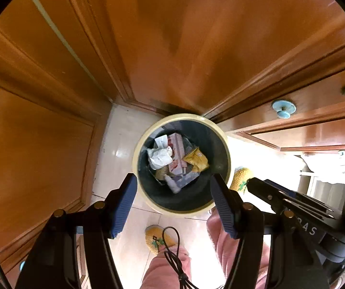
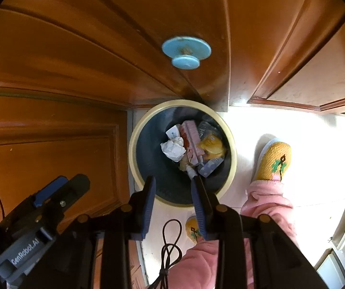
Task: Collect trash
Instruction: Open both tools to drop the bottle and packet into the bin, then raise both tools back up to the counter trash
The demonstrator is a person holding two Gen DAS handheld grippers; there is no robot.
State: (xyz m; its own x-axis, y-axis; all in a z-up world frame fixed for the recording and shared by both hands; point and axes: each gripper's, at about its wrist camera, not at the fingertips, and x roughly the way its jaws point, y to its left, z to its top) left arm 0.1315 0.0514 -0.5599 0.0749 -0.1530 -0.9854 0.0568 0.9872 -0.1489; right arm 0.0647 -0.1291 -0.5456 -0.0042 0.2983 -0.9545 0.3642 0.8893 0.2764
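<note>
A round bin with a cream rim (image 1: pixel 148 130) and a dark liner stands on the pale floor in a wooden corner; it also shows in the right wrist view (image 2: pixel 134 144). Inside lie crumpled white paper (image 1: pixel 159 157), a pink carton (image 1: pixel 176 149), a yellow wrapper (image 1: pixel 196 160) and a small white bottle (image 1: pixel 172 183). My left gripper (image 1: pixel 173 184) hangs above the bin, open and empty. My right gripper (image 2: pixel 173 185) also hangs above the bin, open and empty. The right gripper shows in the left wrist view (image 1: pixel 252 183) beside the bin's right edge.
Wooden cabinet doors surround the bin, one with a blue knob (image 2: pixel 185 53). The person's yellow slippers (image 2: pixel 273 161) and pink trouser legs (image 2: pixel 268 200) stand on the floor to the right of the bin. A black cable (image 2: pixel 170 240) dangles below the grippers.
</note>
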